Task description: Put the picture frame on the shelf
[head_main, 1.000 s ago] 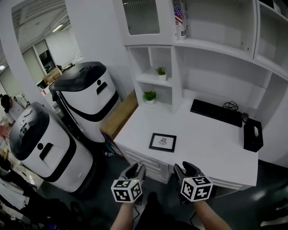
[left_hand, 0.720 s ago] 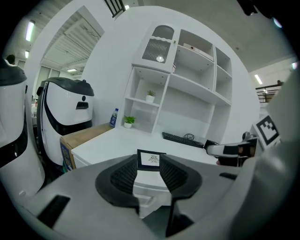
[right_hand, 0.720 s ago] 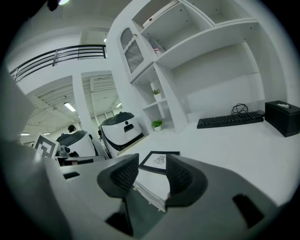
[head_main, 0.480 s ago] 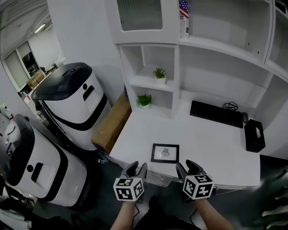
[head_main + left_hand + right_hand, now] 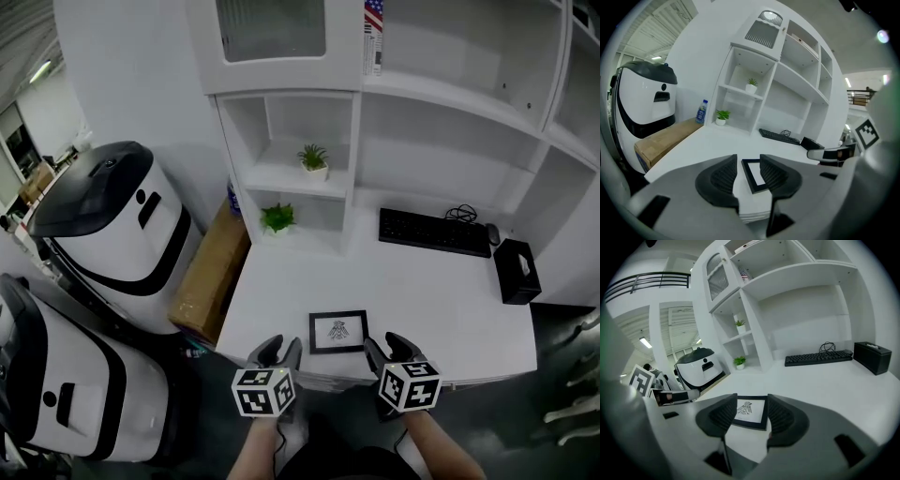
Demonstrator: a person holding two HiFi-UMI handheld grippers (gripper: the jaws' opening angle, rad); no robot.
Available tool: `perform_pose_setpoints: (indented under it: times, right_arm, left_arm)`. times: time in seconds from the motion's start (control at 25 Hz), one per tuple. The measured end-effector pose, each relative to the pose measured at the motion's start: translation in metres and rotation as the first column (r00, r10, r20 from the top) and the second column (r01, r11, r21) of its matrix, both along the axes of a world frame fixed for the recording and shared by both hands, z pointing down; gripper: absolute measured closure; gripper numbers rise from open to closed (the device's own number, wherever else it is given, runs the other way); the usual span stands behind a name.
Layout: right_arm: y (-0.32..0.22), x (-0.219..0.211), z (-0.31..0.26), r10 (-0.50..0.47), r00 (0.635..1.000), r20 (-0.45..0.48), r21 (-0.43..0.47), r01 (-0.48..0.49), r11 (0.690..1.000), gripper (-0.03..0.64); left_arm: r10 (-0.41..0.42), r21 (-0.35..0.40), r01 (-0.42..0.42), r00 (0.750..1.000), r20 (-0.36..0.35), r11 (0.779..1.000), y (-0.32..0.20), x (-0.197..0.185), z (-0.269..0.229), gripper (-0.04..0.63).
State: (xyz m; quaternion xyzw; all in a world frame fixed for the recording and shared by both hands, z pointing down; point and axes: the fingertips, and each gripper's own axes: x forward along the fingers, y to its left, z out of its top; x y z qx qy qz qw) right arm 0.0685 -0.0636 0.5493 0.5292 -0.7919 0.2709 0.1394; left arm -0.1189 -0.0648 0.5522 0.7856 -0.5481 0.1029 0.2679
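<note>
Hovering at the near edge of the bench (image 5: pixel 422 291), the left gripper (image 5: pixel 277 349) and right gripper (image 5: pixel 387 345) have just been opening, jaws apart and gripping nothing. The picture frame (image 5: pixel 338 331) lies flat on the bench just ahead, between them; the shelf (image 5: pixel 281 180) stands well behind it.

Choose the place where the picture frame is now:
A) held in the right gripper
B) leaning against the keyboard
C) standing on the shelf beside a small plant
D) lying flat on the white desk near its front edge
D: the picture frame lies flat on the white desk, close to its front edge.
</note>
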Motion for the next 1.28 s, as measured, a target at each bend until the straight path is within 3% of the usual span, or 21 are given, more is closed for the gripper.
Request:
perform_pose_setpoints:
  times: [0.56,1.28]
  right_arm:
    - [-0.024,-0.004,0.032,0.053,0.996,-0.068,-0.064,-0.057,0.996,0.412]
    - [-0.040,0.003,0.088,0.019,0.993,-0.113,-0.196,-0.041,0.980,0.402]
  left_arm:
    - [0.064,-0.096,-0.063,0.998,0.004,0.993,-0.031,0.016,0.034,0.456]
    - [0.083,-0.258,-0.072,0.996,0.032,0.963,-0.047,0.046,0.084,0.449]
